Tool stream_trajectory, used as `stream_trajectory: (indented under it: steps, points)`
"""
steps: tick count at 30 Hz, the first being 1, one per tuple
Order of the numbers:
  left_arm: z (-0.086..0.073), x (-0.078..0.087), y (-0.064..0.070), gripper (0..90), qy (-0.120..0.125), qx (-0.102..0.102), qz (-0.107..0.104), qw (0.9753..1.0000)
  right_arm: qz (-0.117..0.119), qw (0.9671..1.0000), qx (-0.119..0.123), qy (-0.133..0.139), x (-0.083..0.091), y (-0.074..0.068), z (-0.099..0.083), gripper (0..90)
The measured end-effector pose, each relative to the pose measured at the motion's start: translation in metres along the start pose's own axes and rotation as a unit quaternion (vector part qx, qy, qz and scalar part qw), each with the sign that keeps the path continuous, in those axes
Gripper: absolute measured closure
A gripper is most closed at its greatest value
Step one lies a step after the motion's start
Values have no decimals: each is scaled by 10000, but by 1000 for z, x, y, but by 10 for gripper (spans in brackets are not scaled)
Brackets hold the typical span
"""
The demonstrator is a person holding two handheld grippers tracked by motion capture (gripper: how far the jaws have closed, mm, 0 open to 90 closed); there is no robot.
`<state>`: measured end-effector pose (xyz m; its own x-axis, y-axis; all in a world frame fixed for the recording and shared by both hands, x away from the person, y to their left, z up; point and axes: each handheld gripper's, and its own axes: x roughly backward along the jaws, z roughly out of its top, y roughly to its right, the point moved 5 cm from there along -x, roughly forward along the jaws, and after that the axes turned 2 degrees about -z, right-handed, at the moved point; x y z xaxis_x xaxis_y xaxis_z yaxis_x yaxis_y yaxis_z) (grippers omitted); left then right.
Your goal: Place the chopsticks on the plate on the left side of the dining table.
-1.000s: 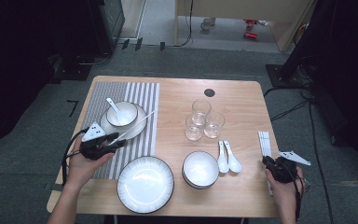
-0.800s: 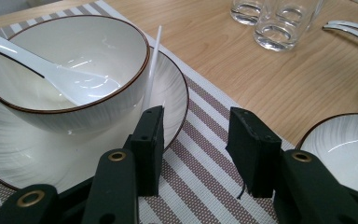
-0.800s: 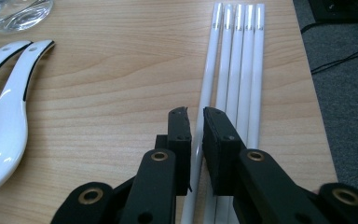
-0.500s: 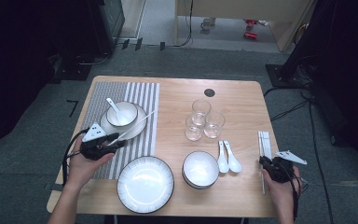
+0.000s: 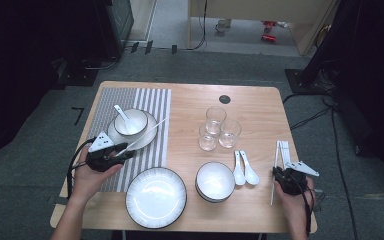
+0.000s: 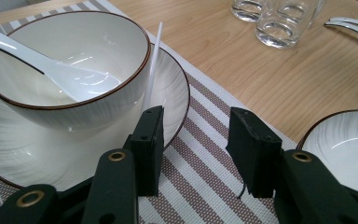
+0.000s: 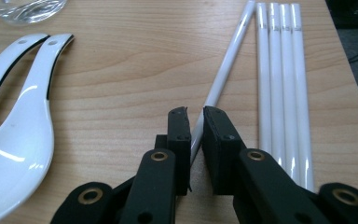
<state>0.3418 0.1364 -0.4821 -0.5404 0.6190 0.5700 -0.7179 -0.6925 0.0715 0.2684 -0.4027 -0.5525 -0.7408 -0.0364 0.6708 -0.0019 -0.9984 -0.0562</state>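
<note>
Your right hand-held gripper (image 7: pixel 195 122) is clenched on a smooth white chopstick (image 7: pixel 223 77), its black jaws pinching the near end of the stick at the right edge of the pale wood-grain table (image 5: pixel 260 110). That chopstick lies slanted, with its far tip touching four more glossy white sticks (image 7: pixel 279 70) that lie side by side, straight and parallel, just to its right. To the left rest two glazed white spoons (image 7: pixel 14 93) with dark-edged handles, close together.

Your left hand-held gripper (image 6: pixel 196 140) is released, its jaws standing wide apart over the brown-and-white striped woven mat (image 6: pixel 205 163). Another thin white chopstick (image 6: pixel 153 65) leans on the rim of the ribbed plate (image 6: pixel 175 88), just beyond the left jaw. On that plate sits a round brown-rimmed bowl (image 6: pixel 93 51) holding a white spoon (image 6: pixel 32 60). Three clear glasses (image 5: pixel 216 129) stand mid-table.
</note>
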Motion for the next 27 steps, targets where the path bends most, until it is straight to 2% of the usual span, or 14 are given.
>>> stream_trajectory:
  steps: [8, 12, 27]
  points:
    - [0, 2, 0, 567, 16, -10, -4, 10000, -238, 9992, -251, 182, -3, -9, -1, 849]
    - [1, 2, 0, 566, 34, 14, -13, 10000, -288, 9992, -177, 232, -3, -11, -2, 856]
    - [1, 3, 2, 558, 87, 42, -59, 9999, -432, 9985, -263, 233, -3, -14, -2, 855]
